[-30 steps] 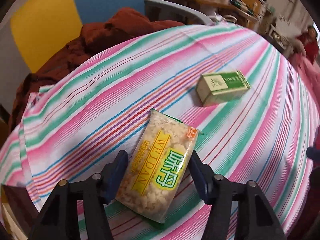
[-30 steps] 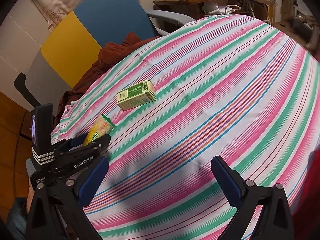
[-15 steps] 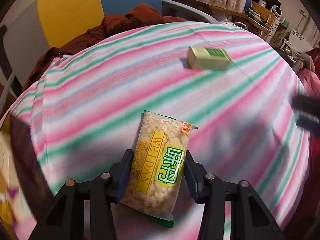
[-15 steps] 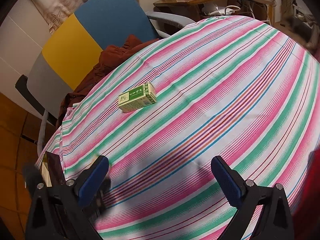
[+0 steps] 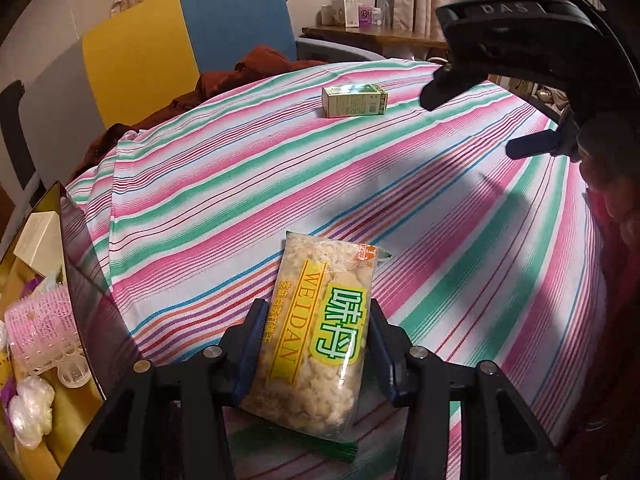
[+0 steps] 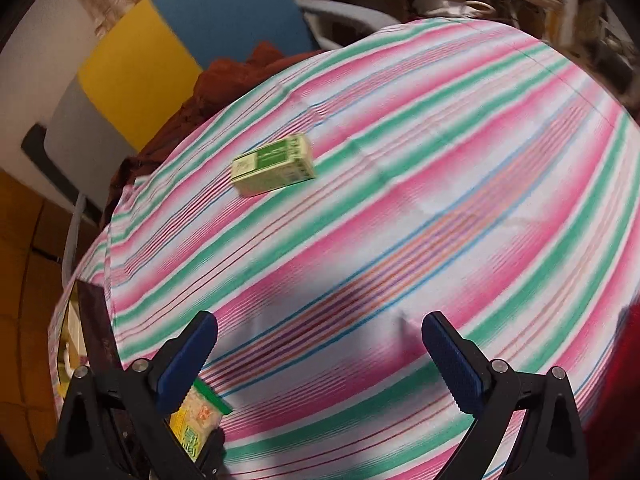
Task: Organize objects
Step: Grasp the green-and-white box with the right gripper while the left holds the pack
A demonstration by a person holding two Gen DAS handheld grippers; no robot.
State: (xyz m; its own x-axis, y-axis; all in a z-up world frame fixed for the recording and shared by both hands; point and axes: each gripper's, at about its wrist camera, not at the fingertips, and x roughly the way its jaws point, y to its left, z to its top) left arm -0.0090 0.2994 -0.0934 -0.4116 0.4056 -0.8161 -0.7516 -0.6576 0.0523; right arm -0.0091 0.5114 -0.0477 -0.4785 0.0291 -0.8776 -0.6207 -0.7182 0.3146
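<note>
Gripping a clear crinkly snack packet (image 5: pixel 320 344) of pale lumpy pieces with a yellow-green label, the left gripper (image 5: pixel 316 354) has its blue ribbed fingers (image 5: pixel 252 350) clamped on both sides, packet held above the near edge of the worktop (image 5: pixel 420 184), which is draped in striped pink-green cloth. Right gripper (image 6: pixel 320 354) fingers spread wide, nothing between them. Green-white cardboard box (image 6: pixel 274 166) lies flat on the cloth, far side. Left wrist view alone shows an open box (image 5: pixel 74 248) at the left with a pink bristly hair roller (image 5: pixel 44 330). Right wrist view is motion-blurred; packet corner shows bottom left.
</note>
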